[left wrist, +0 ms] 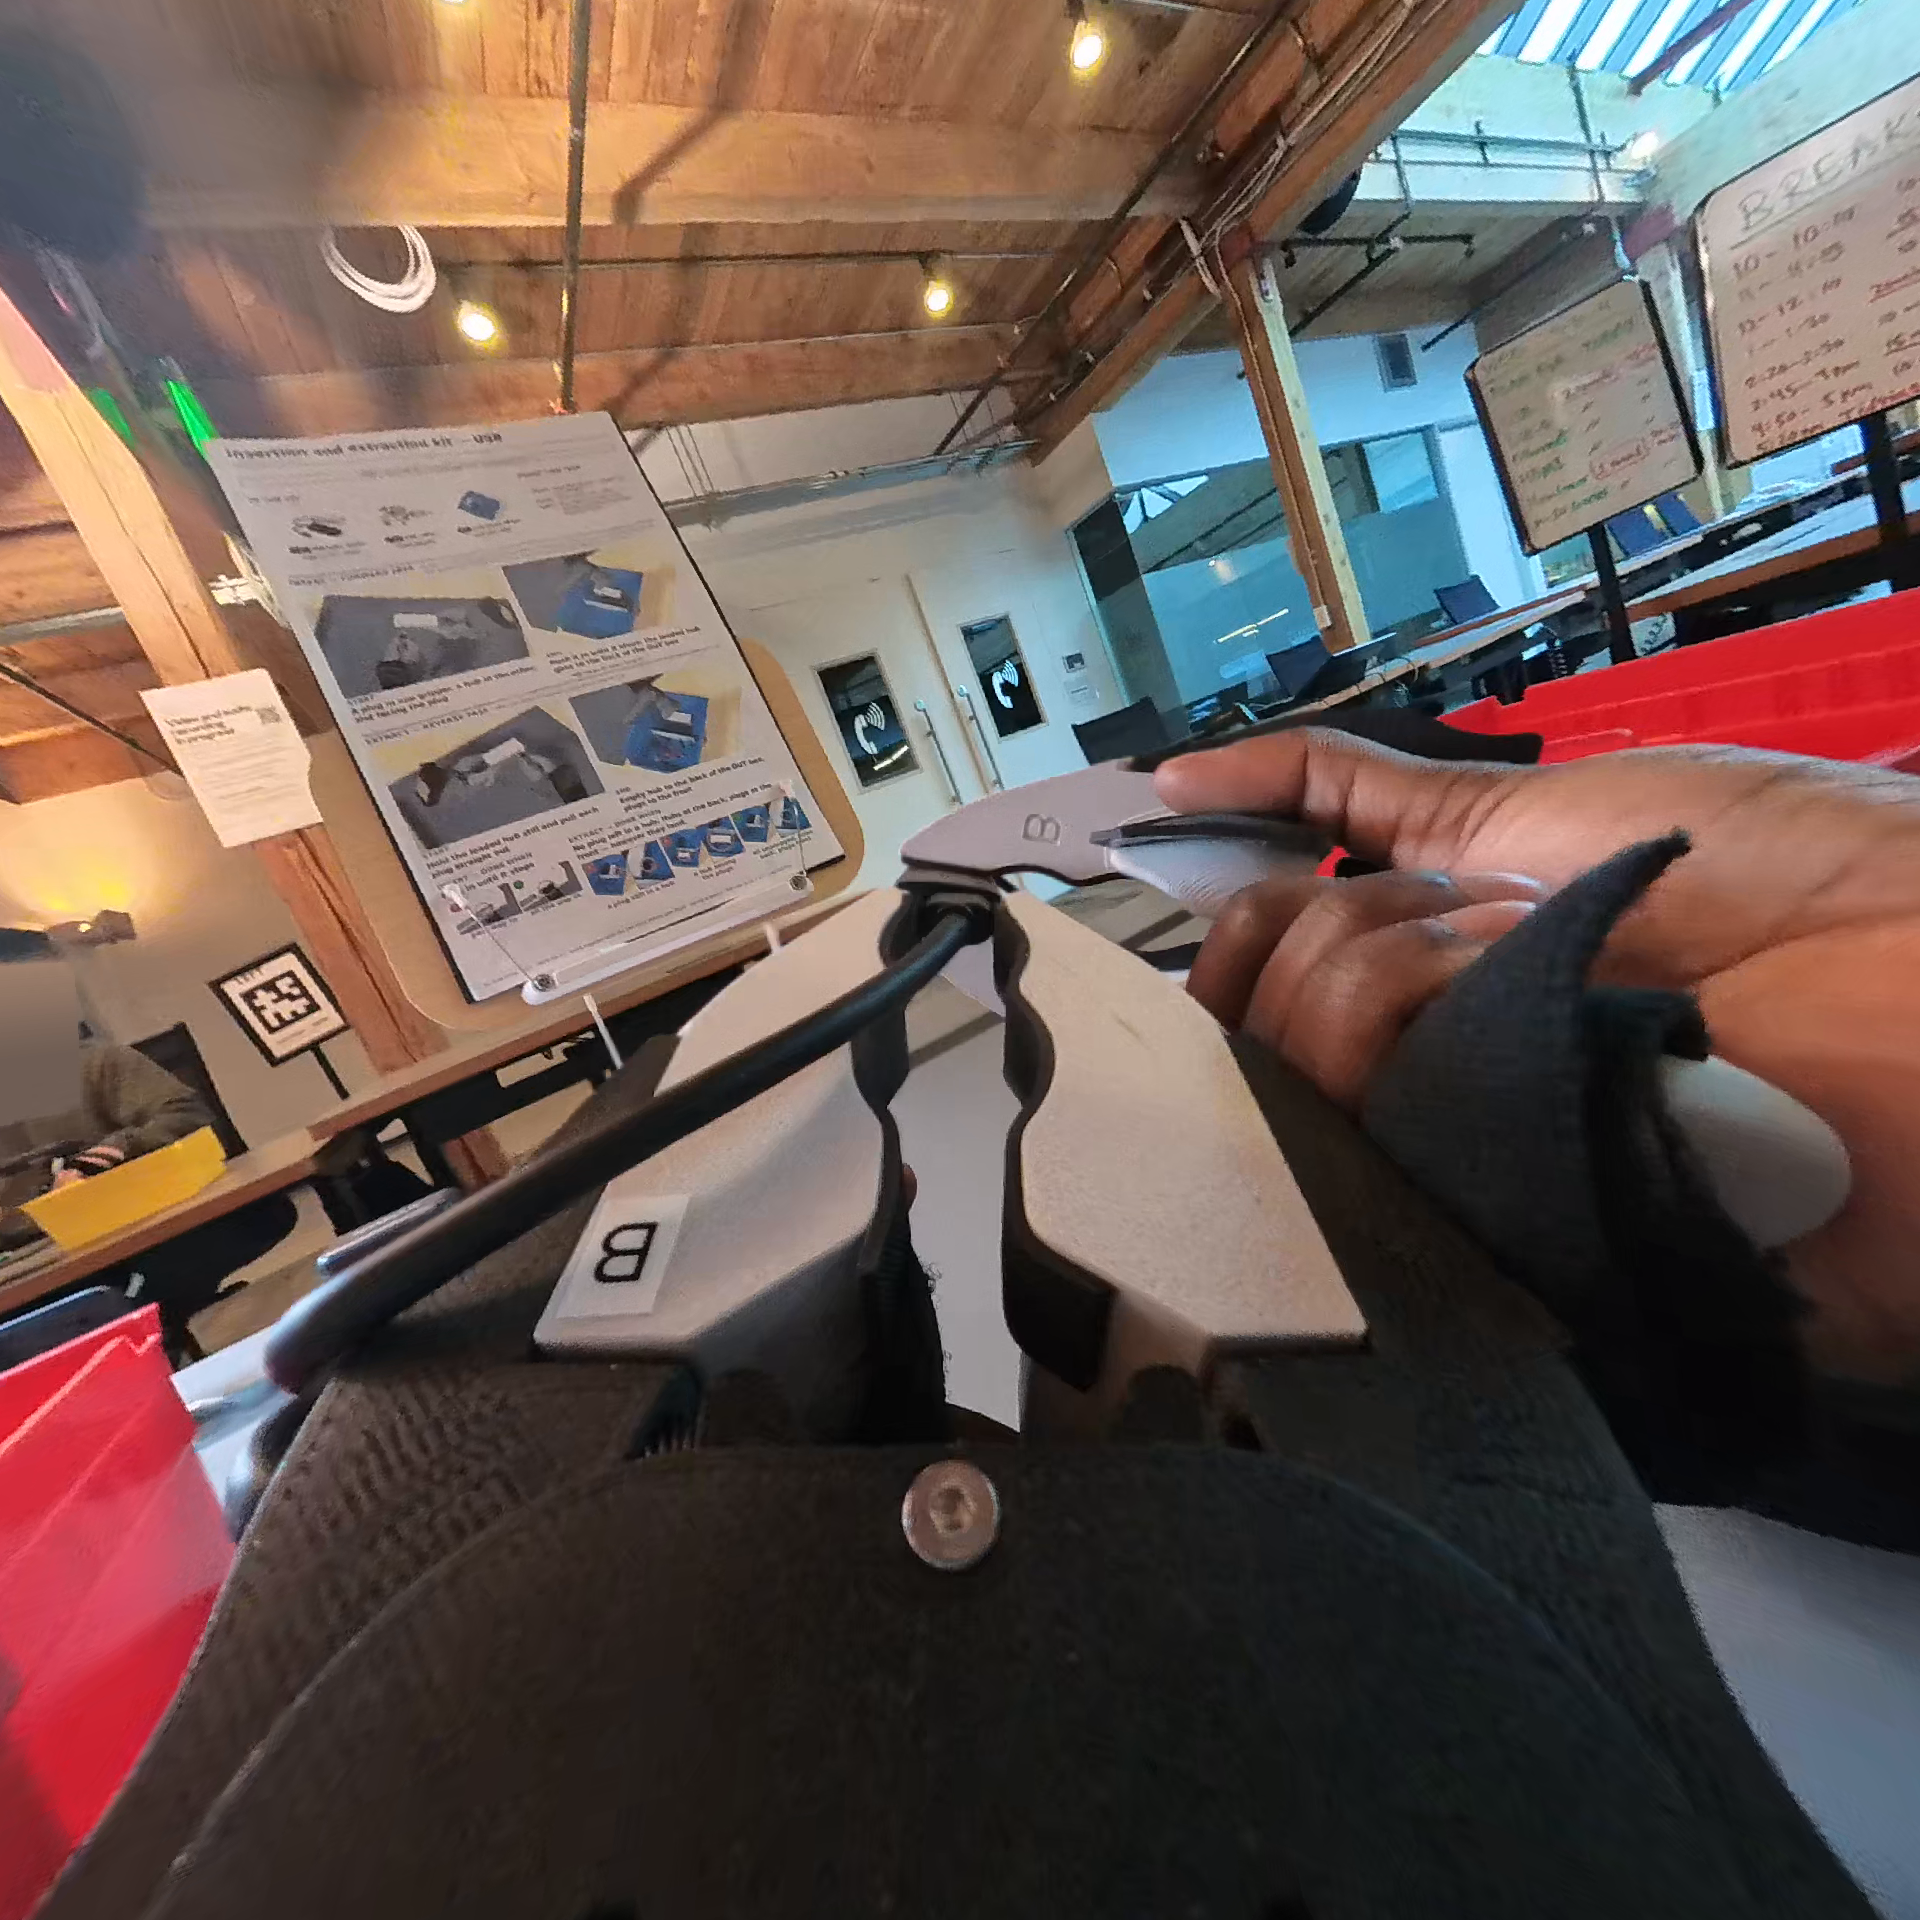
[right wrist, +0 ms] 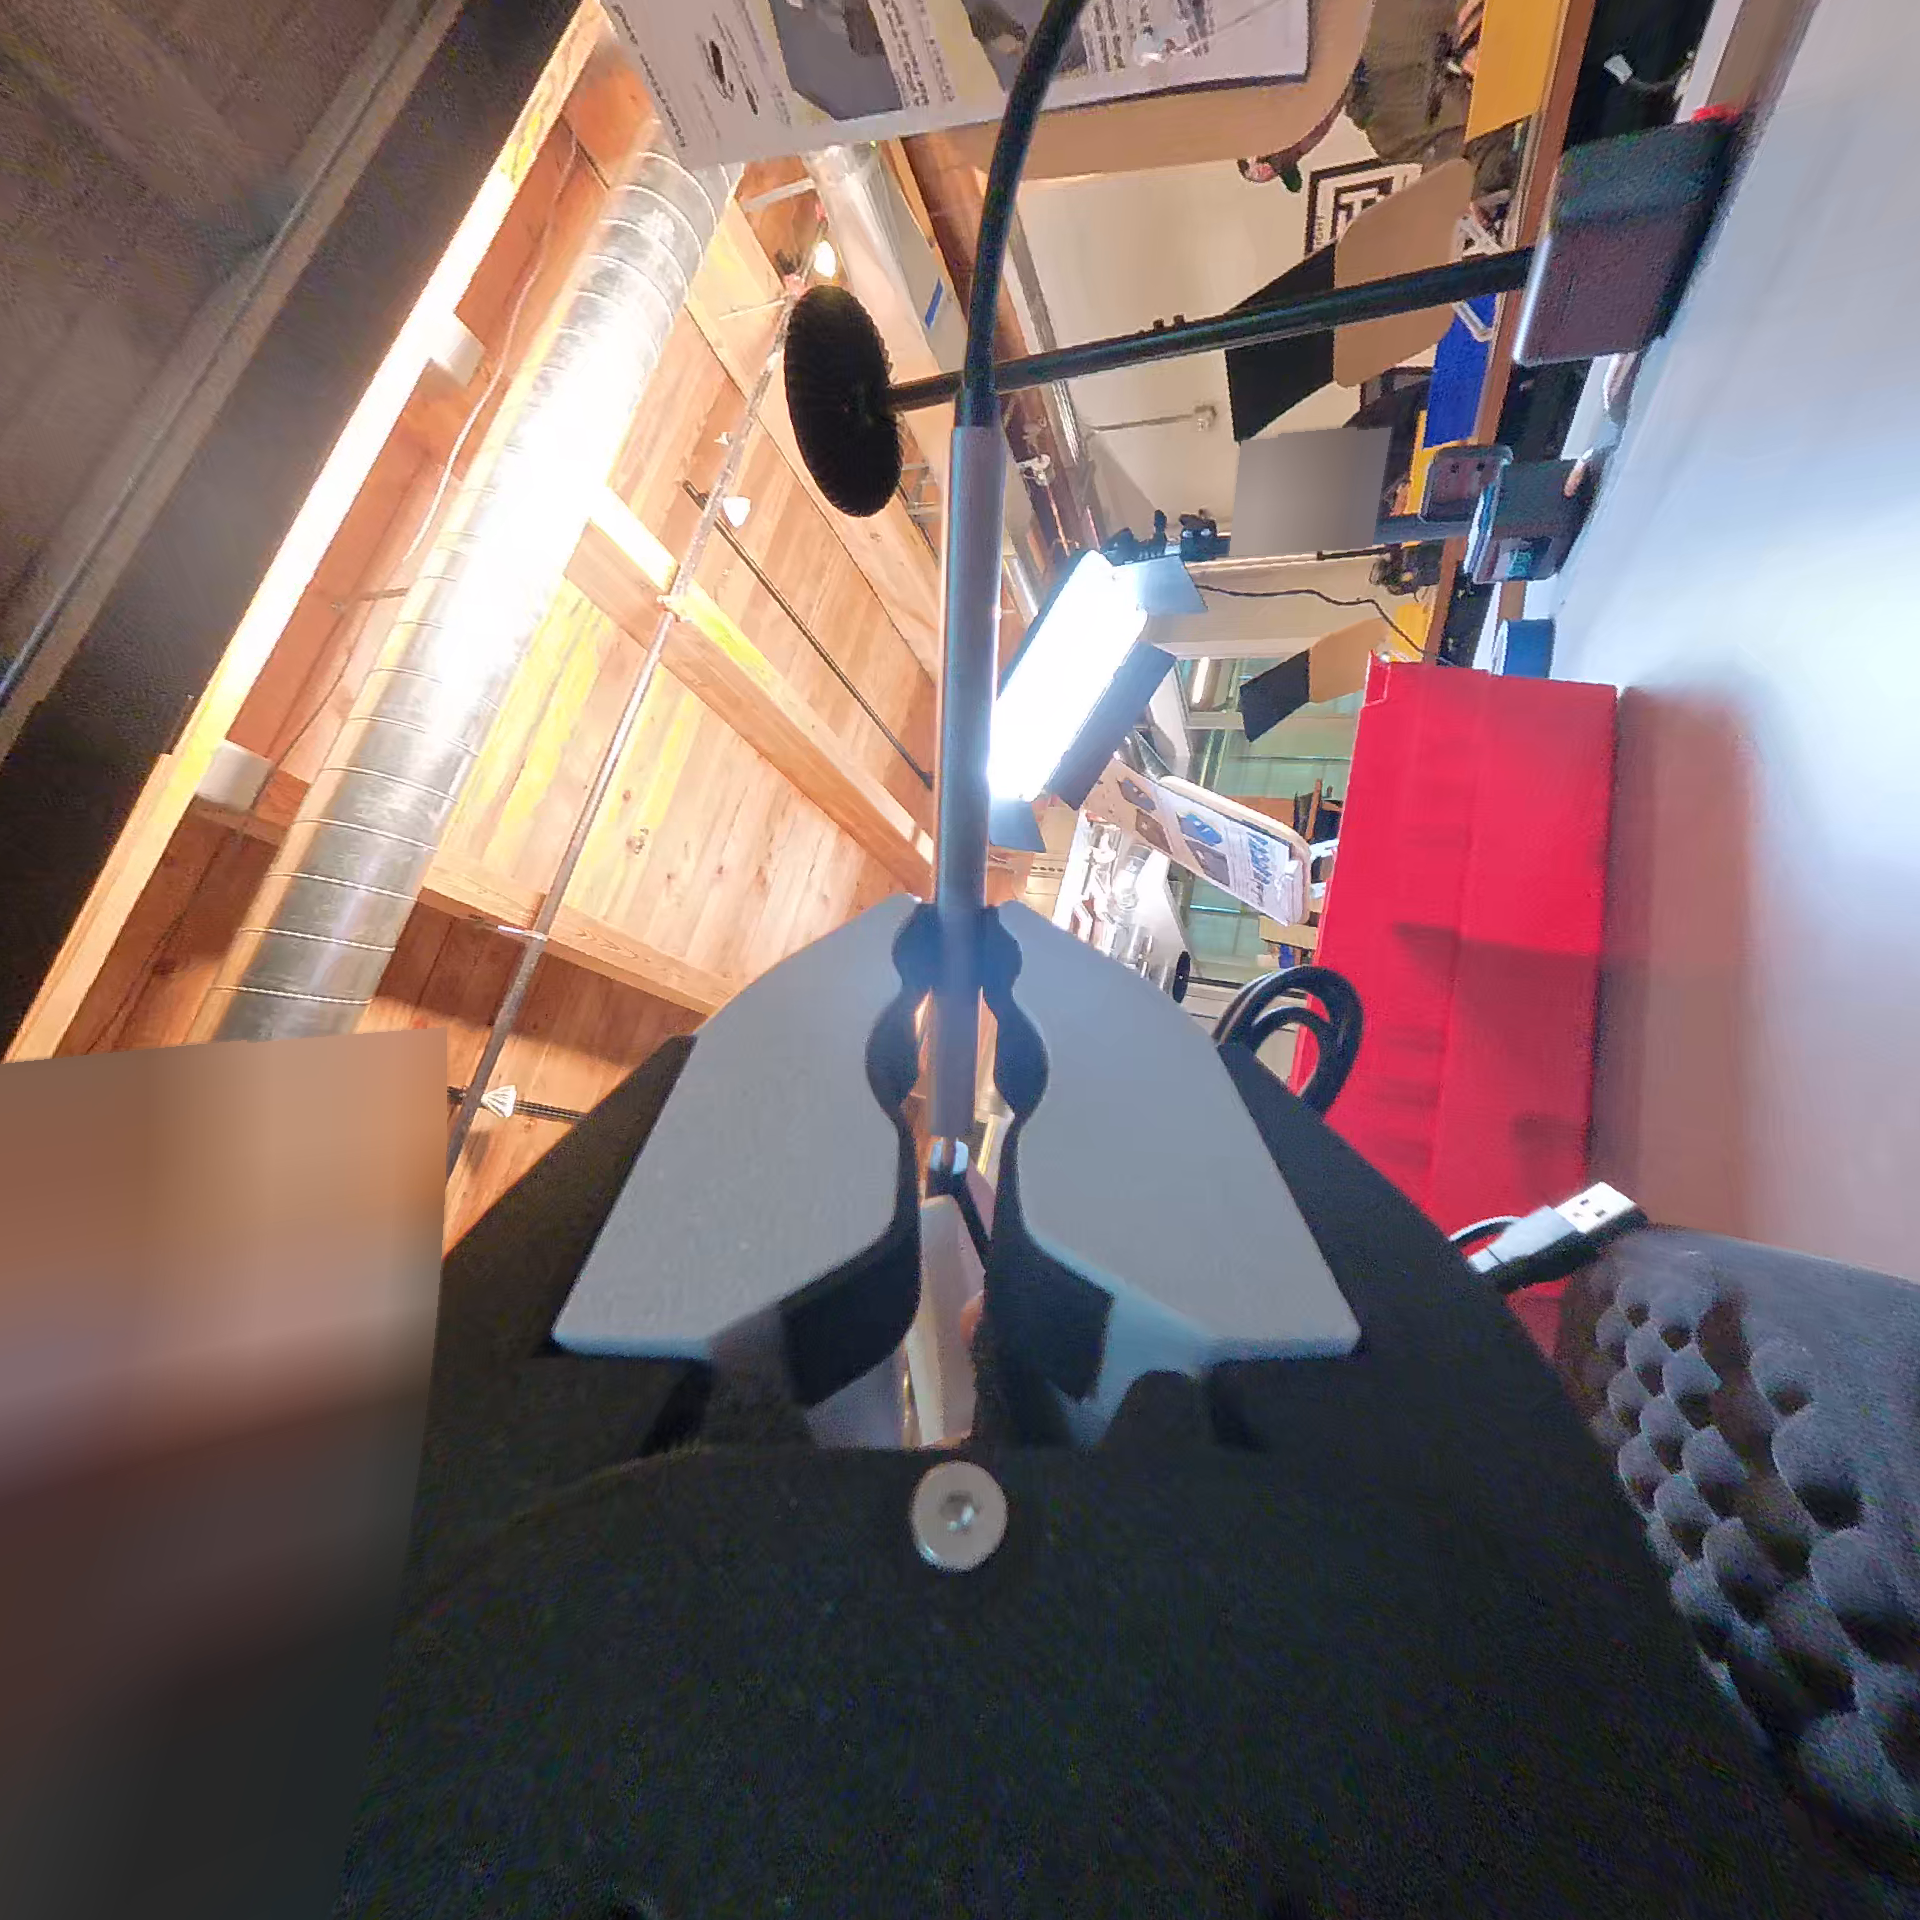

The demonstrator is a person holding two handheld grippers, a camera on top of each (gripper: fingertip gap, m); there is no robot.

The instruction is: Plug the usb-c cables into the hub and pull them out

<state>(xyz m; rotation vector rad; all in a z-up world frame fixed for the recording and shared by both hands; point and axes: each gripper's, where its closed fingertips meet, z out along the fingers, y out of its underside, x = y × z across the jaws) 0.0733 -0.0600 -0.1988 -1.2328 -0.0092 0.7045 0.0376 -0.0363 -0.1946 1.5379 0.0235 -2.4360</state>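
My left gripper (left wrist: pixel 945 914) is shut on a black usb-c cable (left wrist: pixel 727 1081) at its fingertips. The cable runs back to the lower left and its plug is hidden between the pads. My right gripper (right wrist: pixel 956 940) is shut on a slim grey hub (right wrist: pixel 964 675) seen edge-on. The hub sticks out past the fingertips, and a black cable (right wrist: pixel 987 229) leaves its far end. In the left wrist view, a hand in a black fingerless glove holds the right gripper (left wrist: pixel 997 836) just above my left fingertips. I cannot tell whether the plug sits in the hub.
Red bins stand at the lower left (left wrist: pixel 83 1538) and right (left wrist: pixel 1714 675), and one shows in the right wrist view (right wrist: pixel 1465 935). An instruction sheet (left wrist: pixel 520 707) stands on a holder behind. A loose USB-A plug (right wrist: pixel 1558 1236) and a coiled black cable (right wrist: pixel 1299 1013) lie near the bin. About 4 centimetres separates my left fingertips from my right.
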